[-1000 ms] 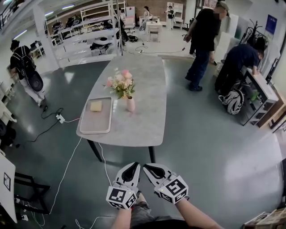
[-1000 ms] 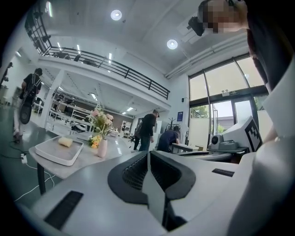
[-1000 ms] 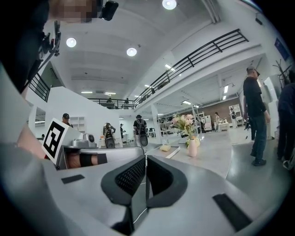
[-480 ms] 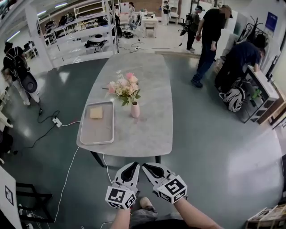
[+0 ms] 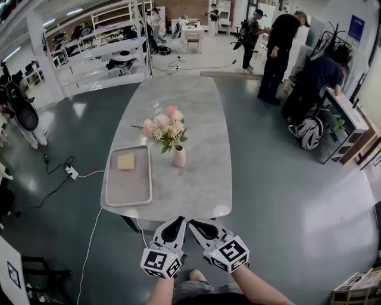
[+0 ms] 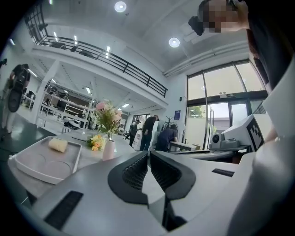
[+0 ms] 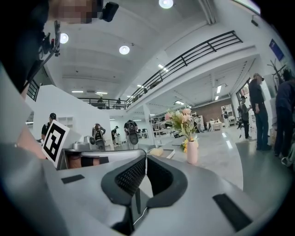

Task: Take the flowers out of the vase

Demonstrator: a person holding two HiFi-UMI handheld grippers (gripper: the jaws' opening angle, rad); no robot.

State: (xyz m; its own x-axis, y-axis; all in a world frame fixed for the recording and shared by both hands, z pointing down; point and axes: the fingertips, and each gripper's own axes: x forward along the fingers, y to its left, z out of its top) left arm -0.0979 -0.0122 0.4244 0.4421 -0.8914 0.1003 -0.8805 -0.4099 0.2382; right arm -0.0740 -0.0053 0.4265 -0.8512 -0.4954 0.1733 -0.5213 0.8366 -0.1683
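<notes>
You stand in a large open lab or workshop hall. Noted: a glossy grey floor (image 5: 286,196), white shelving racks (image 5: 95,53) loaded with equipment, a railed mezzanine (image 6: 106,60), ceiling downlights (image 6: 120,6), a power strip (image 5: 72,173) with trailing cables, and people (image 5: 280,50) near a side bench (image 5: 348,116).

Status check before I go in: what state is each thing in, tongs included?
flowers: standing in the vase, not yet taken out.
vase: upright on the table.
tray: flat on the table, a yellow block lying in it.
left tongs: shut, empty.
right tongs: shut, empty.
</notes>
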